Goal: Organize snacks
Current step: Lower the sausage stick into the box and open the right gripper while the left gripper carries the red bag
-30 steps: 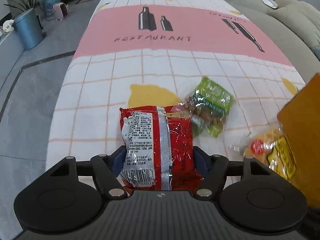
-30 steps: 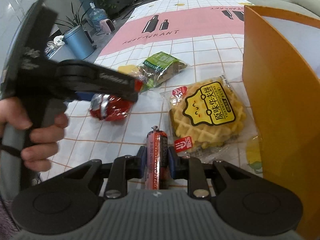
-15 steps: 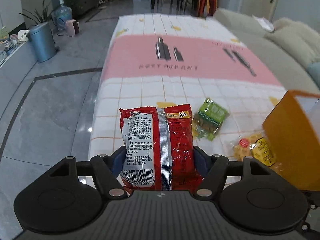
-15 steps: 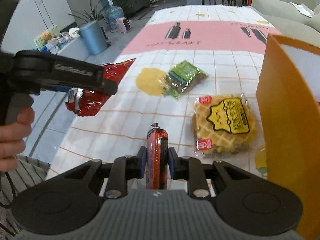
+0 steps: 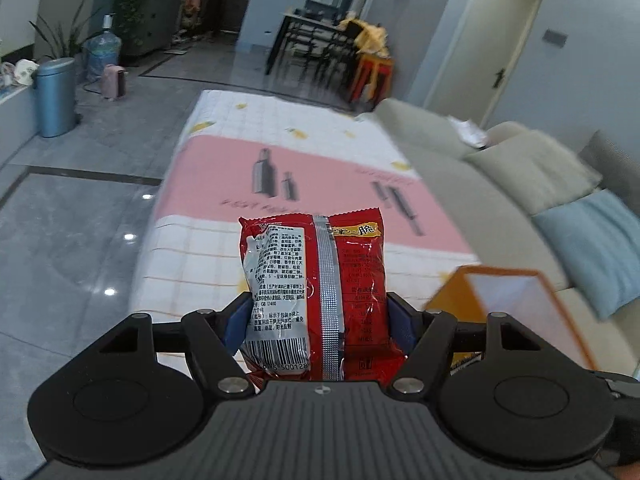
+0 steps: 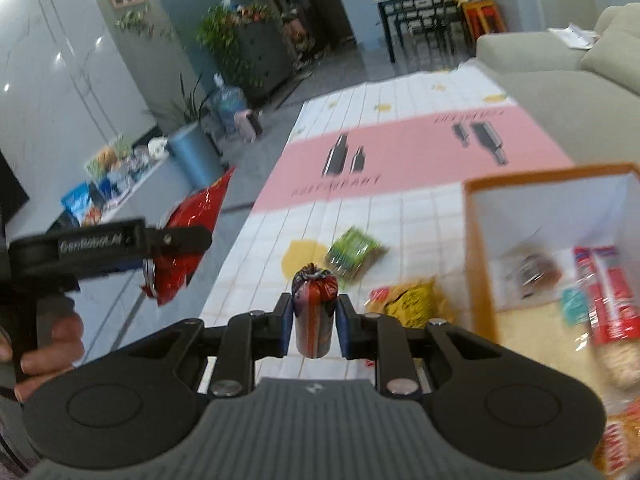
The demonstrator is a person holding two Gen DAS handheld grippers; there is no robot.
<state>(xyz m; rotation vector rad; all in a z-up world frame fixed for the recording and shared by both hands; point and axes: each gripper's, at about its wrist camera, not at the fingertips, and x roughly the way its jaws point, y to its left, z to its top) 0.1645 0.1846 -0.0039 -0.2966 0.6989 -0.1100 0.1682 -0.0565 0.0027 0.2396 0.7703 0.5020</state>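
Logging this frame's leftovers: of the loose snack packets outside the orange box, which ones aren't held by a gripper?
Two: the green crinkly packet and the yellow waffle packet lie on the checked tablecloth. The red foil bag and red sausage stick are each clamped, lifted.

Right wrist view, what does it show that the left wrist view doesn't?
Only the right wrist view: the sausage in the right gripper, the green packet, the waffle pack, and snacks inside the orange box.
Only the left: the red bag's printed back, clamped by the left gripper.
Both: red bag, box, tablecloth.
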